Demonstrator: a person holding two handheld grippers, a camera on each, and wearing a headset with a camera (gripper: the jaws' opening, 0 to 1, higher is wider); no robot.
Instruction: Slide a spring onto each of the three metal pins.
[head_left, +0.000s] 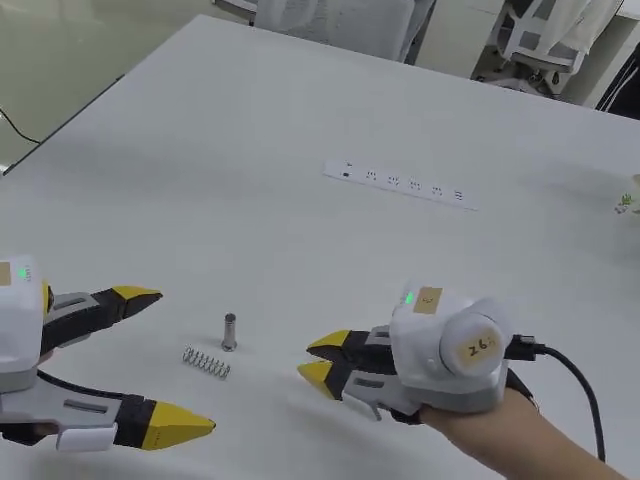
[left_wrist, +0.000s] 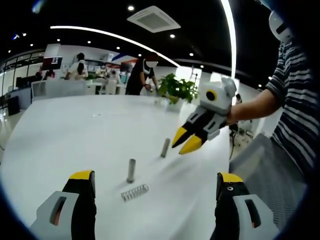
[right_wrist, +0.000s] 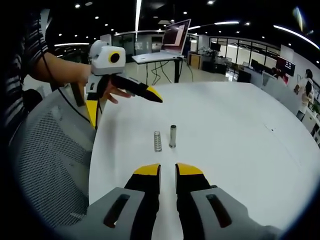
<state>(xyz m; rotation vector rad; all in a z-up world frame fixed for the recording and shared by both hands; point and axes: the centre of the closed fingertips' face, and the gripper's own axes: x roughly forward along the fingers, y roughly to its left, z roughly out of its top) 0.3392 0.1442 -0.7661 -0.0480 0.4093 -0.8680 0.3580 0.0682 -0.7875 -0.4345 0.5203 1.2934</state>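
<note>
Spring (head_left: 206, 362) is lying on its side on the white table (head_left: 300, 150), a thin wire coil just beside the metal pin (head_left: 229, 332) and not touching it. The pin, a short smooth cylinder, is standing upright. In the head view the coil's long axis is running left to right; in the right gripper view it is pointing away along the jaws. The left gripper view is showing a second pin (left_wrist: 165, 148), leaning, near the right gripper (head_left: 315, 360). The right gripper's yellow-tipped jaws are standing a narrow gap apart, gripping nothing. The left gripper (head_left: 165, 360) is spread wide, gripping nothing.
</note>
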